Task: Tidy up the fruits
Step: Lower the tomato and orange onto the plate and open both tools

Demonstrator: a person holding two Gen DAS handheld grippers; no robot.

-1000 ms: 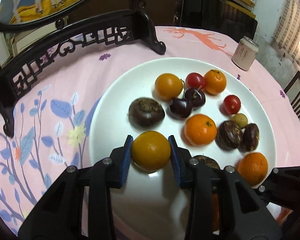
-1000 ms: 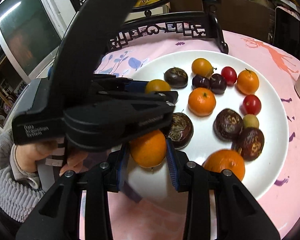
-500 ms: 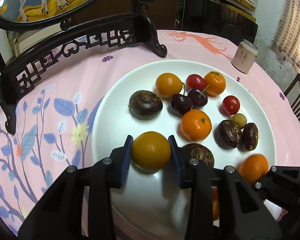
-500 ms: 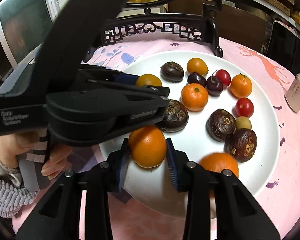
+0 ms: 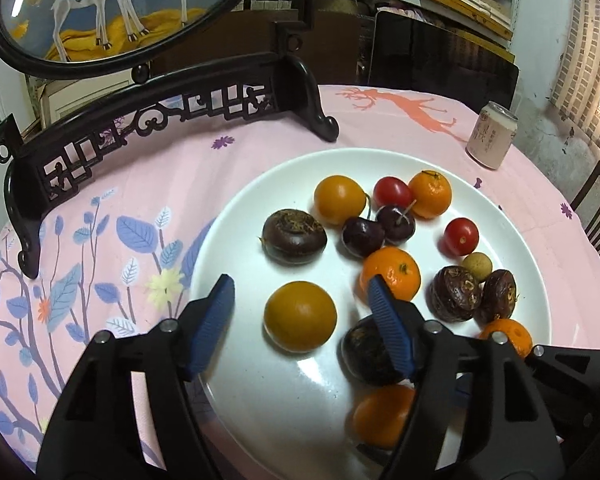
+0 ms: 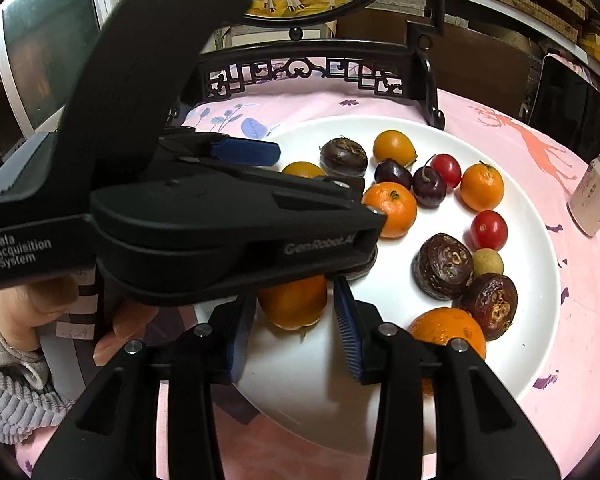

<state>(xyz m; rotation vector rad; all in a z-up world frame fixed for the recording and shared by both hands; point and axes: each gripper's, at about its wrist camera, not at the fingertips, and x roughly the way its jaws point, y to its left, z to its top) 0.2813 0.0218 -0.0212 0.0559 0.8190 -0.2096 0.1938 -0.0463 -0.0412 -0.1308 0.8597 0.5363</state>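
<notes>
A white plate (image 5: pixel 260 178) on the pink tablecloth holds several fruits: tangerines, cherries, cherry tomatoes and dark wrinkled fruits. My left gripper (image 5: pixel 300 284) is open and its jaws are opening. A yellow-orange fruit (image 5: pixel 300 316) lies on the plate between them, clear of both blue pads. From the right wrist view the left gripper's black body (image 6: pixel 220 220) fills the left and hides part of the plate (image 6: pixel 380 136). My right gripper (image 6: pixel 294 300) is low over the plate's near edge, jaws opening, and an orange (image 6: pixel 292 306) rests between the pads with thin gaps on both sides.
A black carved wooden stand (image 5: pixel 160 120) with a round painted screen stands behind the plate. A drink can (image 5: pixel 490 136) sits at the far right of the table, with a chair (image 5: pixel 596 200) beyond. A person's hand (image 6: pixel 40 312) holds the left gripper.
The left jaws have parted and let go of the yellow-orange fruit, which now lies on the plate. The right jaws have widened slightly around the orange. Both views have tilted up a little.
</notes>
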